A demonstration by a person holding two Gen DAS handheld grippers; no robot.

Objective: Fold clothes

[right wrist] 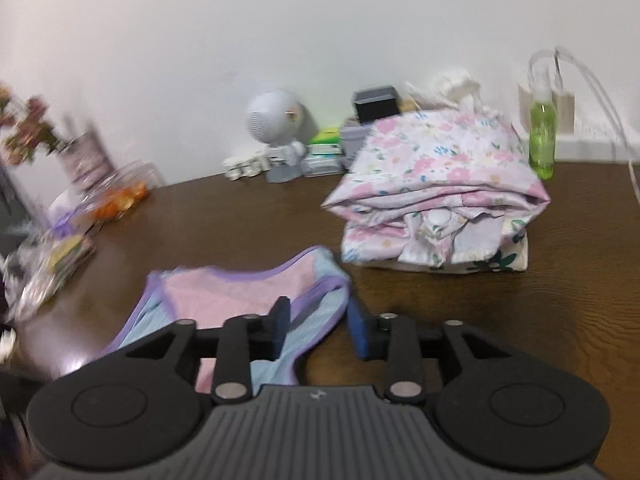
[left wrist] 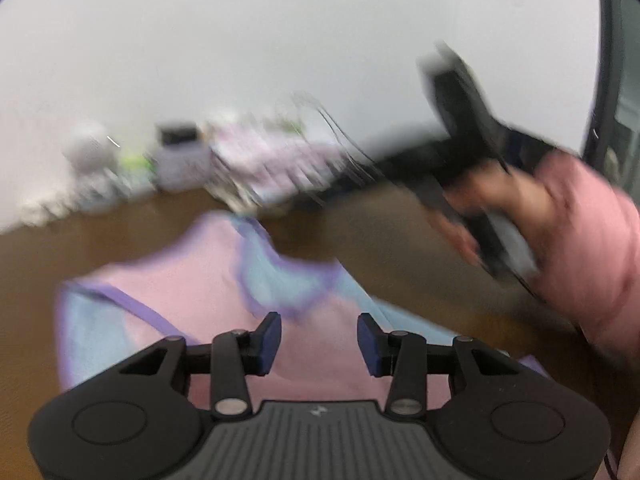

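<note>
Garment (left wrist: 192, 304), pink and pale blue with purple binding, lies flat on the brown table (left wrist: 380, 240), spreading from lower left to centre of the left wrist view. Left gripper (left wrist: 319, 342) hovers above it, jaws apart, empty. In the right wrist view the garment's strap edge sits lower centre; the right gripper (right wrist: 318, 328) stands parted over that edge, pinching nothing, and appears nearer it. Folded floral stack (right wrist: 436, 192) lies upper right.

Soft, even room light is falling on the white wall (right wrist: 280, 40); motion blur is smearing the left view heavily, and fisheye edges are darkening and bending.
</note>
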